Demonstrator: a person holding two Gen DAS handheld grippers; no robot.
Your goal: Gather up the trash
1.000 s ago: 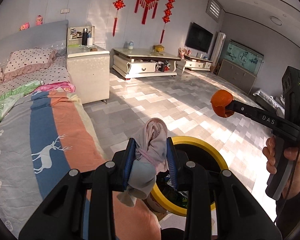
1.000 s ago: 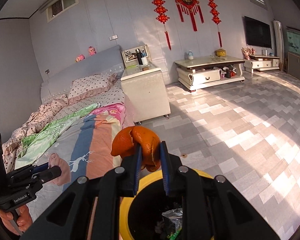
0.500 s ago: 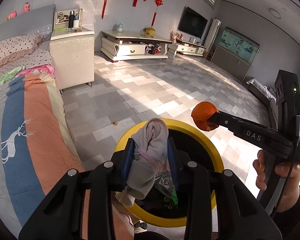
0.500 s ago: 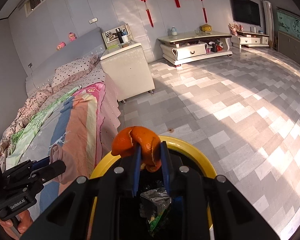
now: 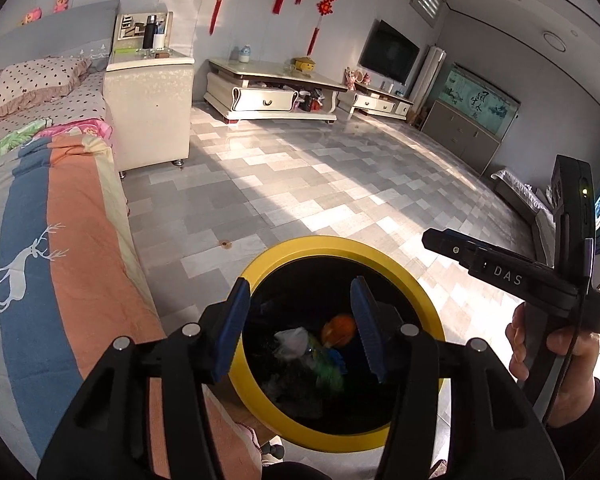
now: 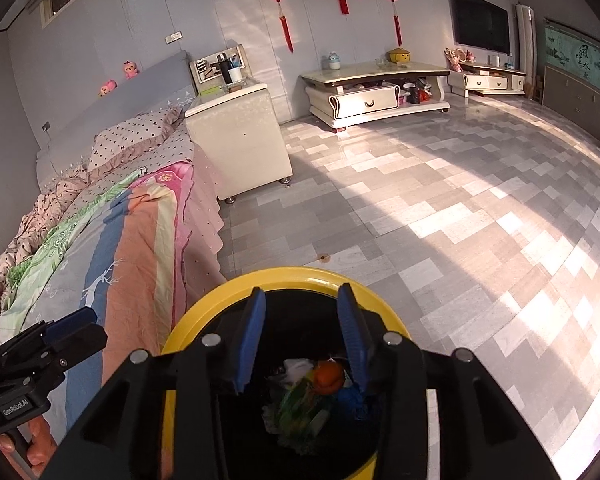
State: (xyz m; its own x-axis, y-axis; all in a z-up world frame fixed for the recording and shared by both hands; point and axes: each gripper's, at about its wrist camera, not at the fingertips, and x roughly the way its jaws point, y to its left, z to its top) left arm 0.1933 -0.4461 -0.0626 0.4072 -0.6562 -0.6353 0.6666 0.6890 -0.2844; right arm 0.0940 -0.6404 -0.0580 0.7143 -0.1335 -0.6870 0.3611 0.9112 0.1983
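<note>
A black bin with a yellow rim stands on the tiled floor beside the bed. My left gripper hangs over its mouth, jaws opening, nothing between the blue pads. My right gripper is over the same bin, jaws also opening and empty. From the left wrist view the right gripper reaches in from the right, held by a hand. The left gripper shows low at the left of the right wrist view. Inside the bin lie an orange peel, a pale crumpled wad and green and blue wrappers.
The bed with a striped deer quilt runs along the left, touching the bin's side. A white nightstand stands beyond it, a low TV cabinet against the far wall. Tiled floor stretches to the right.
Both grippers sank over the bin and their jaws spread. The pale cloth left my left gripper and the orange peel left my right one; both now lie in the bin.
</note>
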